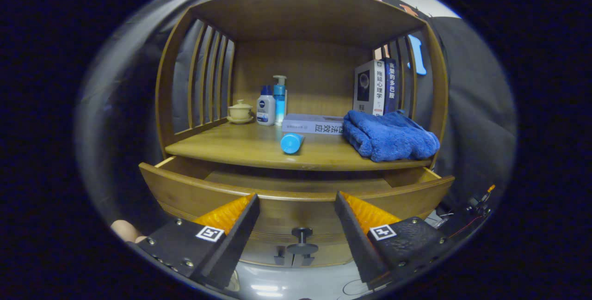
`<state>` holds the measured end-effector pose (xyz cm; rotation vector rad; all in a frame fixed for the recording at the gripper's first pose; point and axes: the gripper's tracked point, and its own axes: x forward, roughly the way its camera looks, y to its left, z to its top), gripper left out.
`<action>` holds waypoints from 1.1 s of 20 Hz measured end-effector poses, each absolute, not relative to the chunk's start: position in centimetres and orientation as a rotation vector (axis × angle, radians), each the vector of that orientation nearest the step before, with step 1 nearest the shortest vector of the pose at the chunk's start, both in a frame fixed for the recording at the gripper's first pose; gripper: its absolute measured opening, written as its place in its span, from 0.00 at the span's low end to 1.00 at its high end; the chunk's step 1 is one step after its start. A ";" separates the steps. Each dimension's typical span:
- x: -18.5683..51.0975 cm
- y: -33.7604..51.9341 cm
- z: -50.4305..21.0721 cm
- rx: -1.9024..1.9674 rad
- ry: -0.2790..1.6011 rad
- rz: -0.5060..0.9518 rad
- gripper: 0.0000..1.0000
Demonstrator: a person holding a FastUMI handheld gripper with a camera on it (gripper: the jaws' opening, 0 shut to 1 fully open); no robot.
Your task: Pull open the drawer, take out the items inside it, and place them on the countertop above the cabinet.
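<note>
While drawer (pixel 194 189) stands pulled out, hand-held gripper (pixel 296 200) spread wide, fingers flanking knob (pixel 301 240).

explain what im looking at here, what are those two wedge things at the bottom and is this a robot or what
No robot arm here: a person holds a two-finger gripper in a hand, and the camera rides on it, looking forward along the fingers. Those two wedges are the fingers. They are open, holding nothing, with the drawer knob between them.

Ahead is a wooden cabinet. Its drawer is pulled open; what lies inside cannot be seen from here.

On the countertop above it: a folded blue towel, a blue tube lying on its side, a flat book, two upright books, two bottles and a small lidded cup on a saucer.
</note>
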<state>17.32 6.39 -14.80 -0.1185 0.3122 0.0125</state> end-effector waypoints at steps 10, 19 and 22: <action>21.8 6.8 -15.2 -0.115 0.308 0.010 0.99; 22.0 6.8 -15.2 -0.125 0.301 0.018 0.99; 22.0 6.8 -15.2 -0.125 0.292 0.018 0.99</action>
